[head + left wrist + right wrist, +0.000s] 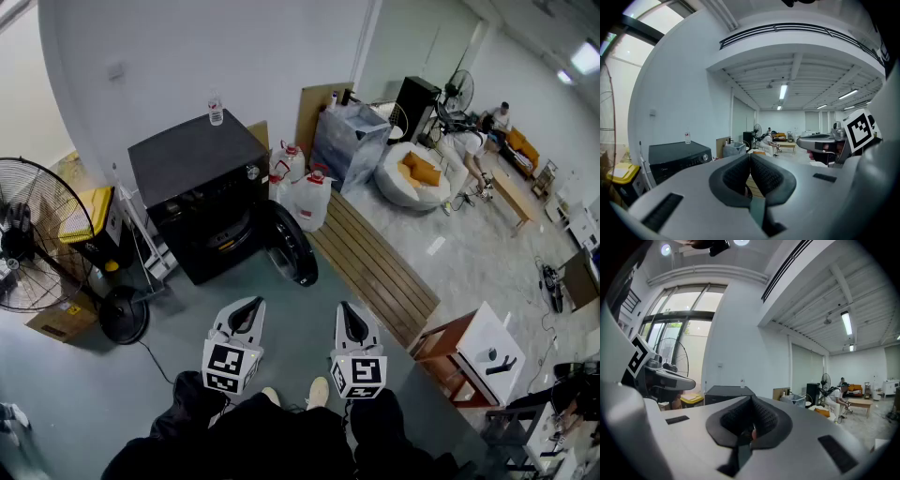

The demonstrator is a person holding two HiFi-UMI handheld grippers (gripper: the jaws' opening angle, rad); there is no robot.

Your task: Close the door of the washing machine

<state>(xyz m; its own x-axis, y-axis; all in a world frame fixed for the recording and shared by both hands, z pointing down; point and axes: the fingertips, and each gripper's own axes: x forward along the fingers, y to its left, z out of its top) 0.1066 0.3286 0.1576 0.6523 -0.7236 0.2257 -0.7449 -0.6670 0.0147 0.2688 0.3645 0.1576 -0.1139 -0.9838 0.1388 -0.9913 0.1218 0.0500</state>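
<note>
Black mesh floor fan (37, 234) stands at the left edge of the head view, with a yellow-topped bin (86, 211) just right of it. Right of that, upper left of centre, we note the black washing machine (199, 178) against the white wall, with a small water bottle (216, 110) upright on its top. Its round door (291, 244) hangs open at the machine's lower right corner, swung out over the grey floor. White jugs (305, 192) with red caps sit just right of the machine, and a slatted wooden platform (375, 267) runs diagonally right of the door. At bottom centre we log the left gripper (251, 303): jaws pressed together, nothing between them. Right gripper (346, 307): jaws likewise together, empty. Both sit below the door, apart from it.
</note>
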